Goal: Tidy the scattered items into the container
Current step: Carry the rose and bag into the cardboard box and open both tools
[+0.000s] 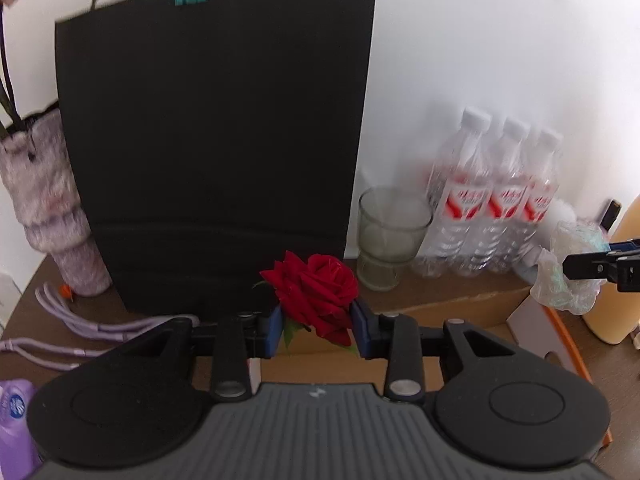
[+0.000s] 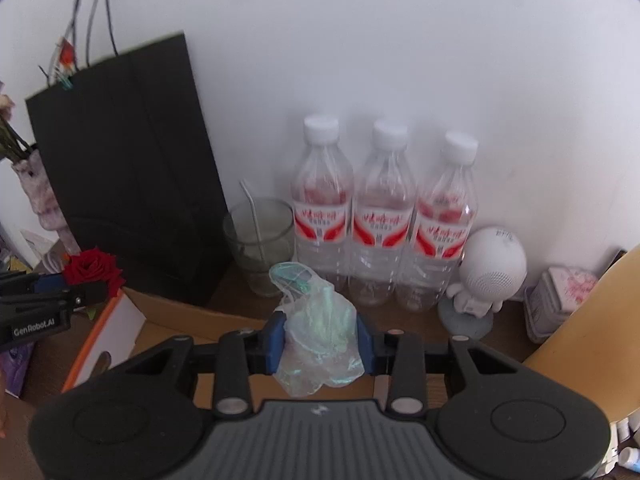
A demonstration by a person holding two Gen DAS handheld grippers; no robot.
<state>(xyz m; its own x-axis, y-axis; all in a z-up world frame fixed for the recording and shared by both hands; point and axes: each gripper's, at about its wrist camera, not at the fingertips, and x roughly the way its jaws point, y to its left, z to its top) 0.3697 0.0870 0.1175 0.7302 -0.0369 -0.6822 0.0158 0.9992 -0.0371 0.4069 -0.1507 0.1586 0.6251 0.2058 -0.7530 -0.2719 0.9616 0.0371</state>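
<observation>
My left gripper (image 1: 318,330) is shut on a red rose (image 1: 316,292) and holds it above the open cardboard box (image 1: 452,304). The rose also shows at the left of the right wrist view (image 2: 94,266), between the left gripper's fingers. My right gripper (image 2: 320,340) is shut on a crumpled iridescent plastic bag (image 2: 316,320), held over the box's back wall (image 2: 192,308). The bag and the right gripper's tip also show at the right edge of the left wrist view (image 1: 568,272).
A tall black paper bag (image 1: 216,140) stands behind the box. A glass cup (image 2: 258,240), three water bottles (image 2: 384,216), a white astronaut speaker (image 2: 488,276) and a floral tin (image 2: 560,300) line the wall. A fuzzy vase (image 1: 44,200) and purple cables (image 1: 80,328) lie left.
</observation>
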